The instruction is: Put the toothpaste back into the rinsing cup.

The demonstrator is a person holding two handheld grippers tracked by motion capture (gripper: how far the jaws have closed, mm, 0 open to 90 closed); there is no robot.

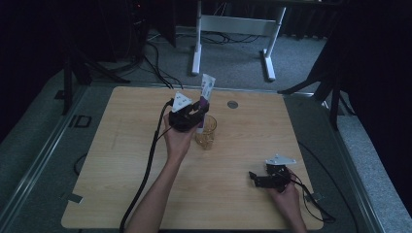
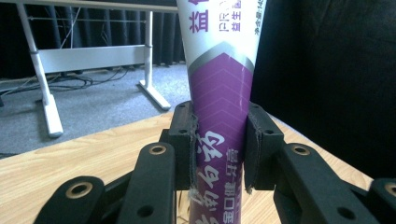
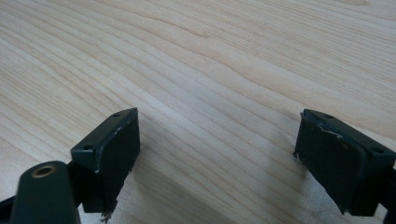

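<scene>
Above cup (image 1: 206, 132), tube (image 1: 205, 94) in left tool (image 1: 190, 116)

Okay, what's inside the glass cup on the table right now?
The lower end of the purple and white tube stands in the glass cup, held upright by the left gripper. The gripper covers the tube's entry into the cup; any other contents can't be made out.

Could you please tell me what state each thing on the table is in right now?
Toothpaste tube: upright, gripped around its middle, lower end at the glass.
Glass: standing upright on the table.
Left gripper: shut on the tube.
Right gripper: open, nothing between its fingers, low over the table.
</scene>
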